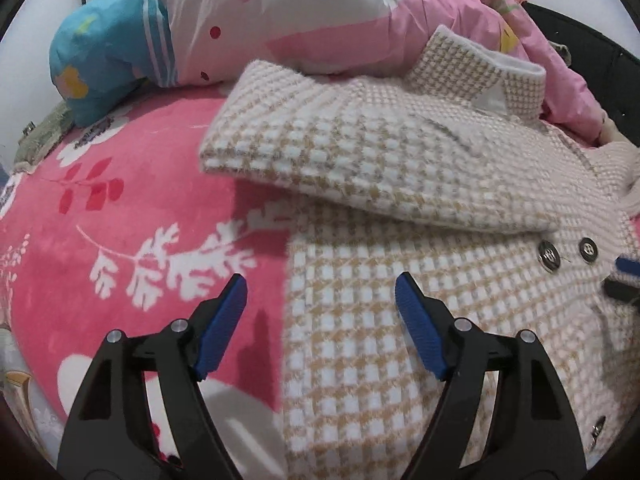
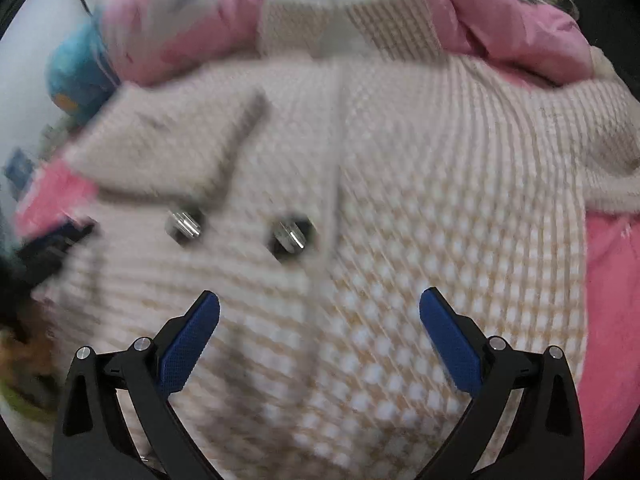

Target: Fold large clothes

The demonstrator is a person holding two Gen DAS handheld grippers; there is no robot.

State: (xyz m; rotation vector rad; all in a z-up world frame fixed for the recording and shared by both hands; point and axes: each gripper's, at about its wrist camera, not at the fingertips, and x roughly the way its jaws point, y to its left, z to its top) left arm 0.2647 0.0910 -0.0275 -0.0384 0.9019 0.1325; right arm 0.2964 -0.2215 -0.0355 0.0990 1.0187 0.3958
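A cream and tan houndstooth coat [image 1: 400, 320] lies spread on a pink floral blanket [image 1: 120, 220]. One sleeve [image 1: 340, 152] is folded across its chest, and two dark buttons [image 1: 568, 254] show to the right. My left gripper [image 1: 320, 292] hovers open over the coat's left edge, nothing between its blue pads. The tip of the other gripper [image 1: 626, 276] peeks in at the right edge. In the blurred right wrist view the coat [image 2: 380, 240] fills the frame, and my right gripper [image 2: 320, 304] is open above its front below the buttons [image 2: 236, 228], holding nothing.
A pink patterned quilt [image 1: 300, 12] with a blue end [image 1: 100, 48] is bunched at the far side behind the coat's collar [image 1: 480, 64]. A dark object [image 1: 592, 44] sits at the far right. Pink blanket [image 2: 612, 300] shows right of the coat.
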